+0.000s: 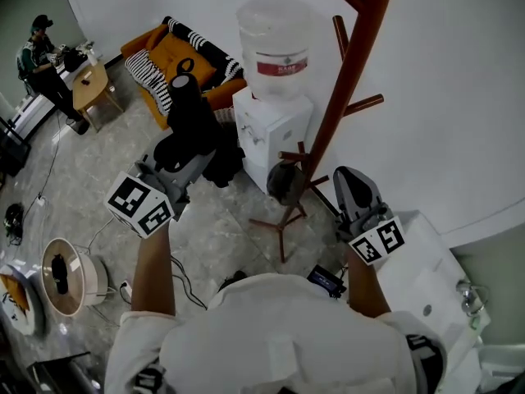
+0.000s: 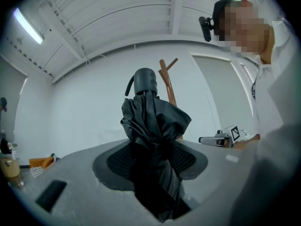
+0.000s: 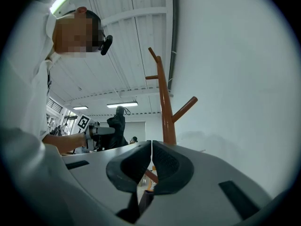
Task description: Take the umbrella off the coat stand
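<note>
A folded black umbrella [image 1: 187, 109] stands upright, clear of the coat stand, and my left gripper [image 1: 189, 156] is shut on its bunched fabric. In the left gripper view the umbrella [image 2: 153, 121] fills the gap between the jaws, handle uppermost. The red-brown coat stand [image 1: 354, 56] rises to the right of it, in front of the white wall, with bare pegs. My right gripper [image 1: 354, 183] hovers beside the stand's lower trunk. Its pads meet in the right gripper view, so the right gripper [image 3: 151, 166] is shut and empty. That view also shows the coat stand [image 3: 164, 107] and the umbrella [image 3: 117, 124] further off.
A white water dispenser [image 1: 271, 125] with a bottle stands just left of the stand, and a dark round thing [image 1: 285, 180] hangs low by the trunk. An orange sofa [image 1: 176, 56], a small wooden table [image 1: 90, 84] and a seated person [image 1: 41, 52] are far left. A white cabinet [image 1: 431, 273] is on the right.
</note>
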Demonstrator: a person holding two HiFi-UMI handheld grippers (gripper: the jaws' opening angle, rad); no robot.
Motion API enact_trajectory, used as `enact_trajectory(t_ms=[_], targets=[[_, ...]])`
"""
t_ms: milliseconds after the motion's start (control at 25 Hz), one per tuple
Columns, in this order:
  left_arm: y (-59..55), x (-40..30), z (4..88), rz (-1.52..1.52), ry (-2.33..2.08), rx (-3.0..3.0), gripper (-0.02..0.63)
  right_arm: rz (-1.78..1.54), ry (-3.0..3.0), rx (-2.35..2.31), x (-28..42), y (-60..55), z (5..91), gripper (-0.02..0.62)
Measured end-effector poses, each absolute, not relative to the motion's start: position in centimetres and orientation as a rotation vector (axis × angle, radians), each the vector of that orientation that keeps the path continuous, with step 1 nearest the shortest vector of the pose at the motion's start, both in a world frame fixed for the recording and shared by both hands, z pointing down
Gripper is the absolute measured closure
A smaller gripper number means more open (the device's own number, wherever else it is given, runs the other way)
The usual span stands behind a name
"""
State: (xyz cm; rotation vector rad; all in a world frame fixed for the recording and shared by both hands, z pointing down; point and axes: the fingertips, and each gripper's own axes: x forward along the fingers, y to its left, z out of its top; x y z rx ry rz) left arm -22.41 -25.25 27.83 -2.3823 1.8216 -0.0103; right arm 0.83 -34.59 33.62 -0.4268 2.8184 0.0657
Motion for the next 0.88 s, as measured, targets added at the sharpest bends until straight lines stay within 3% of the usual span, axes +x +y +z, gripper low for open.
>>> enact_trajectory(t_ms=[880], targets=[[-20.5, -19.5, 44.8, 0.058, 2.045, -2.349, 0.38, -0.058, 2.992, -0.57, -0.3, -33.2, 44.8, 0.578]])
